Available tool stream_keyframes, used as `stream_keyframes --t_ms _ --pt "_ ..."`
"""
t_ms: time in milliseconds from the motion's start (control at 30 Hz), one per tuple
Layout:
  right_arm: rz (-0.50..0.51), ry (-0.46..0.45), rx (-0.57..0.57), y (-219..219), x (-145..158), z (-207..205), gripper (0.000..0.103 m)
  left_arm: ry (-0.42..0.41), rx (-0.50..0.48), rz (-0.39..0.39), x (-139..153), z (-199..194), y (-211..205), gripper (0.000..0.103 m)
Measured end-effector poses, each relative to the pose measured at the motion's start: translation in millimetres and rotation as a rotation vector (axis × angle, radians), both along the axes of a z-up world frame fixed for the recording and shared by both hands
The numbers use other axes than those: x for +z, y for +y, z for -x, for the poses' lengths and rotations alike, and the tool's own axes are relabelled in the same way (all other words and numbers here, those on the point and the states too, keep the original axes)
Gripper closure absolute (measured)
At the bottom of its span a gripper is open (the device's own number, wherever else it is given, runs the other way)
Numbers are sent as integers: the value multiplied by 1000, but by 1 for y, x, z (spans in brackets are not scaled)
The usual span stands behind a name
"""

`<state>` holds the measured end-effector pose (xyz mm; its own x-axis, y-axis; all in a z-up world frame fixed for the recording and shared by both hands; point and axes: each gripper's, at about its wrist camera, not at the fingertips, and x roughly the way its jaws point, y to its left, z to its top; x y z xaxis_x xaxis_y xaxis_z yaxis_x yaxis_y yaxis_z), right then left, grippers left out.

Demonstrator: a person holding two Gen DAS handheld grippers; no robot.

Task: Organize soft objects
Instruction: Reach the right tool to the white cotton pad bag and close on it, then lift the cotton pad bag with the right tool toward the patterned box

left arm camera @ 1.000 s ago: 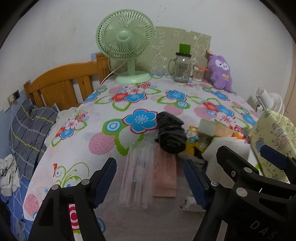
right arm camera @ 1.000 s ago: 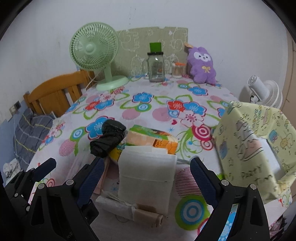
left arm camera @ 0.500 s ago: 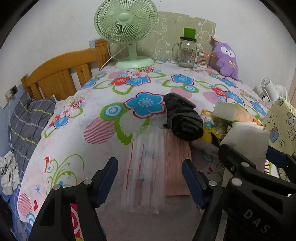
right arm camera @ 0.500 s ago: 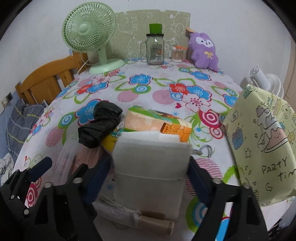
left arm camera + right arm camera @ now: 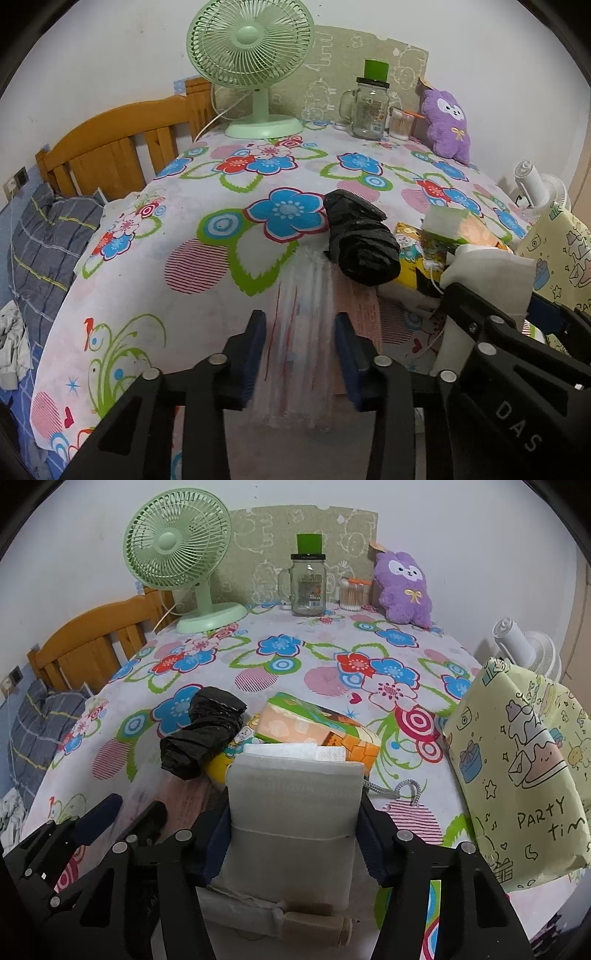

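Observation:
My left gripper (image 5: 300,350) is shut on a clear plastic packet (image 5: 303,332) that lies near the front edge of the flowered table (image 5: 207,206). My right gripper (image 5: 293,838) is shut on a folded white cloth pack (image 5: 293,805), its pads pressed against both sides. A black rolled bag (image 5: 360,240) lies just beyond the packet and also shows in the right wrist view (image 5: 201,731). An orange and green tissue pack (image 5: 314,727) lies behind the white pack. A purple plush toy (image 5: 402,587) leans at the table's back.
A green fan (image 5: 177,554), a glass jar mug (image 5: 306,587) and a cotton swab cup (image 5: 351,594) stand at the back. A yellow "Party time" bag (image 5: 517,775) stands on the right. A wooden headboard (image 5: 110,147) and bedding lie left of the table.
Both grippers moved forward and closed: the left on the clear plastic packet, the right on the white cloth pack. Both were open a second ago.

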<state>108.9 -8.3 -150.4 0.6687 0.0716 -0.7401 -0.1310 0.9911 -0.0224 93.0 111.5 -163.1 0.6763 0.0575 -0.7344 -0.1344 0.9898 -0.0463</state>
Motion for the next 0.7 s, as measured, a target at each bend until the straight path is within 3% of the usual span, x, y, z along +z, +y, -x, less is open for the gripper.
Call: stream_keyframes --t_ms 167,700 --pt "2 -15 16 2 5 3 40 -7 11 -16 5 4 1 81" --pt "-44 -97 21 -8 47 14 40 -93 -17 -36 50 16 -14 81"
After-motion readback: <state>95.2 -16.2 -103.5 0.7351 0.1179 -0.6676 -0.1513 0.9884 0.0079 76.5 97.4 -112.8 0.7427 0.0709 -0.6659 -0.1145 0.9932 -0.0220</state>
